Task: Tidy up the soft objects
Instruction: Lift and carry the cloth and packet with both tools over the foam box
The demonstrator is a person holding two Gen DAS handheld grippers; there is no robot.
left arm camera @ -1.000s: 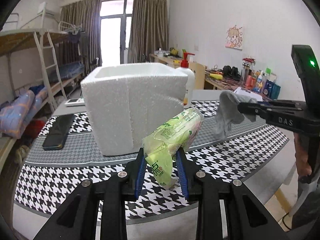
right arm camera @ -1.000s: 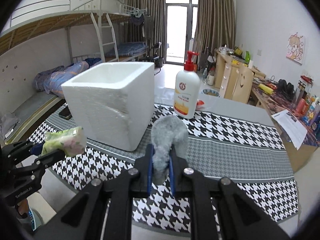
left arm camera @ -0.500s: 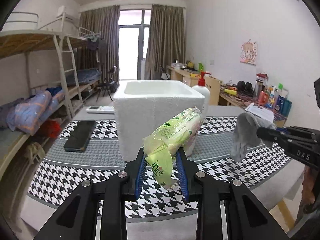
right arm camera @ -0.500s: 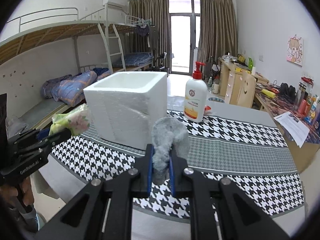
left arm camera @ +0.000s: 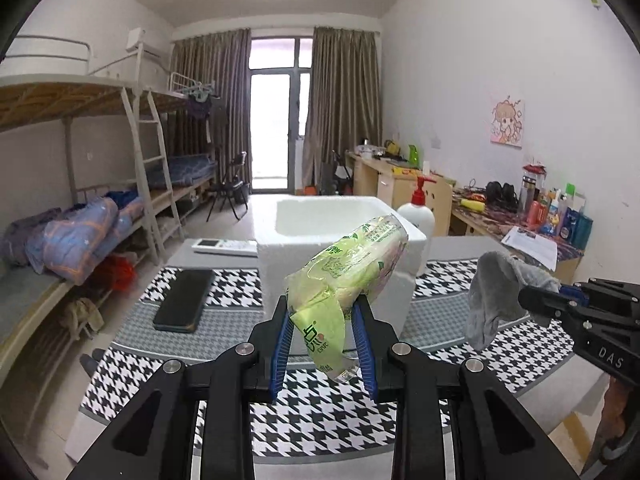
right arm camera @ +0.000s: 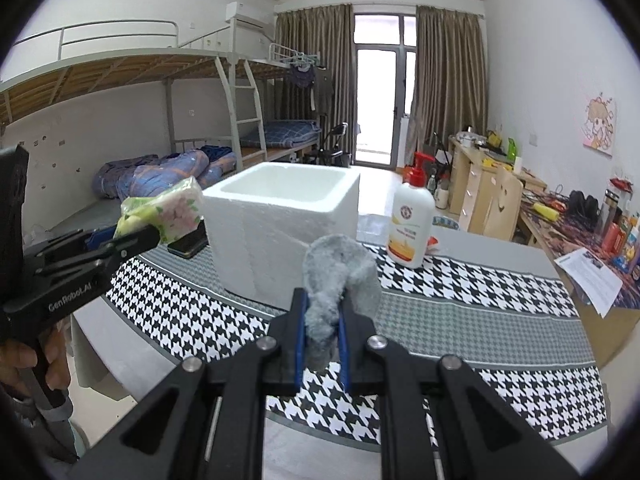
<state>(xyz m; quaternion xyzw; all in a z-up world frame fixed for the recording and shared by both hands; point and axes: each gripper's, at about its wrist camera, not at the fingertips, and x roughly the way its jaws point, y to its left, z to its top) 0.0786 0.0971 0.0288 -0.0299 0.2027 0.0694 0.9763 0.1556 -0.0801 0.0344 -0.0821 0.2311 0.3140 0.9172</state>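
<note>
My left gripper point(left arm camera: 322, 320) is shut on a green tissue pack point(left arm camera: 348, 264), held up in the air in front of the white foam box point(left arm camera: 340, 232). The same tissue pack point(right arm camera: 168, 208) shows at the left of the right wrist view, clamped in the left gripper point(right arm camera: 140, 232). My right gripper point(right arm camera: 322, 316) is shut on a grey sock point(right arm camera: 340, 272), which droops over the jaws. In the left wrist view that sock point(left arm camera: 496, 296) hangs from the right gripper point(left arm camera: 532, 300) at the right. The foam box point(right arm camera: 288, 224) stands open-topped on the houndstooth table point(right arm camera: 460, 312).
A lotion pump bottle point(right arm camera: 412, 224) stands right of the box. A black phone point(left arm camera: 184, 300) and a white remote point(left arm camera: 224, 246) lie on the table's left part. A person's hand point(right arm camera: 36, 364) holds the left gripper's handle. Bunk beds stand left, a cluttered desk point(left arm camera: 520, 216) right.
Both grippers have risen and drawn back from the table, so the box looks smaller and its open top now shows. The tissue pack and the sock stay clamped.
</note>
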